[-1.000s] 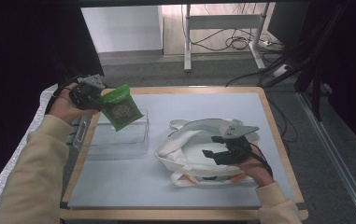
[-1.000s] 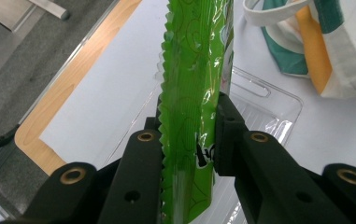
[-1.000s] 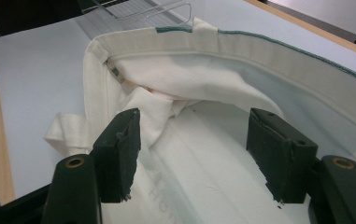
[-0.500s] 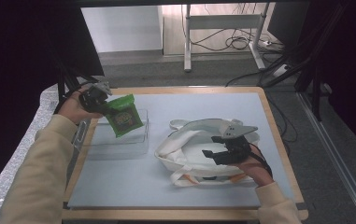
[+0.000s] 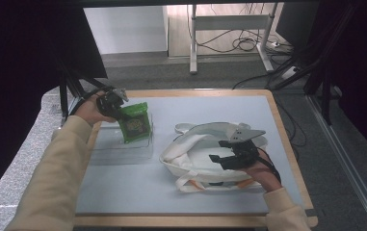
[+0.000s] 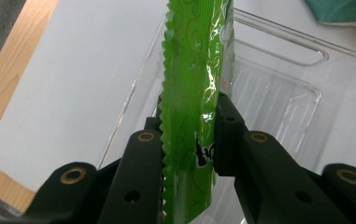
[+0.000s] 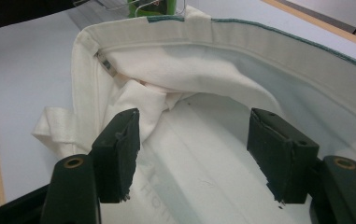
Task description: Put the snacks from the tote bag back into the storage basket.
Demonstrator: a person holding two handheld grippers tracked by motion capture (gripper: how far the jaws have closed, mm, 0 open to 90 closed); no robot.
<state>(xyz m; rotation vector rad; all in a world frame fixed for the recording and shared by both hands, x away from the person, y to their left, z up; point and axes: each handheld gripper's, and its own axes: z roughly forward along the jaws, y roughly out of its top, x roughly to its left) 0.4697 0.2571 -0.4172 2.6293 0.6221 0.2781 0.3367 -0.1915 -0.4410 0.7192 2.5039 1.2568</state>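
Observation:
A green snack packet [image 5: 135,123] hangs upright over a clear plastic container [image 5: 118,153] at the table's left. My left gripper [image 5: 115,107] is shut on the packet's top edge. In the left gripper view both pads pinch the packet [image 6: 192,84], and my left gripper [image 6: 188,123] hangs above the container's ribbed floor [image 6: 278,93]. A white tote bag [image 5: 195,144] lies at the right with its mouth facing the container. My right gripper [image 5: 218,151] sits in that mouth. In the right gripper view my right gripper [image 7: 199,144] is open, with the bag's lining [image 7: 213,116] between its jaws.
The grey mat [image 5: 171,197] lies on a wooden table [image 5: 287,144] whose edge runs close to the bag's right side. Desk legs and cables [image 5: 239,43] stand on the floor beyond the far edge. The packet [image 7: 150,7] shows past the bag's rim.
My left gripper has carried the green packet down and slightly right, from above the container's far left corner to lower over it. The right gripper and bag have not moved.

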